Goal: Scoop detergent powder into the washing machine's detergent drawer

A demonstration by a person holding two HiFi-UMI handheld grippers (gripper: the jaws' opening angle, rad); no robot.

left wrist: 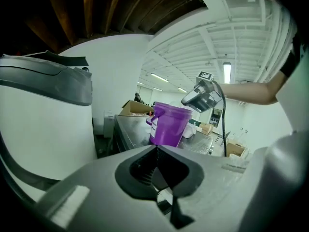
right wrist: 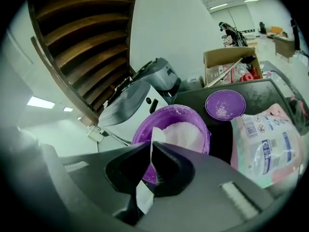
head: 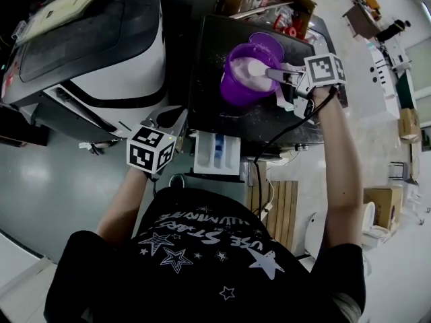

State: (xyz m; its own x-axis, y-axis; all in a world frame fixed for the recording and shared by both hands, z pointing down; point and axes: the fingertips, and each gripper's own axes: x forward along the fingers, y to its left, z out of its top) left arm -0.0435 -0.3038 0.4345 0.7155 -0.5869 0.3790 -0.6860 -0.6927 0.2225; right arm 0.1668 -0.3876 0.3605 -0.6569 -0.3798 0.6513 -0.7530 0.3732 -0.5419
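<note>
A purple tub [head: 237, 79] of white detergent powder stands on the black machine top [head: 215, 106]. My right gripper [head: 275, 75] is shut on the handle of a white scoop [right wrist: 153, 140], whose bowl dips over the powder [right wrist: 182, 133] in the tub [right wrist: 193, 117]. Below the top's front edge the white detergent drawer [head: 217, 155] is pulled out. My left gripper [head: 171, 118] hangs left of the drawer, jaws shut with nothing in them. From the left gripper [left wrist: 157, 149] I see the tub [left wrist: 169, 124] and the right gripper [left wrist: 200, 96] above it.
The tub's purple lid [right wrist: 225, 104] lies behind it, and a pink-and-white detergent bag [right wrist: 268, 141] lies to its right. An open cardboard box [head: 266, 2] sits at the back. Another white and black machine [head: 87, 46] stands on the left.
</note>
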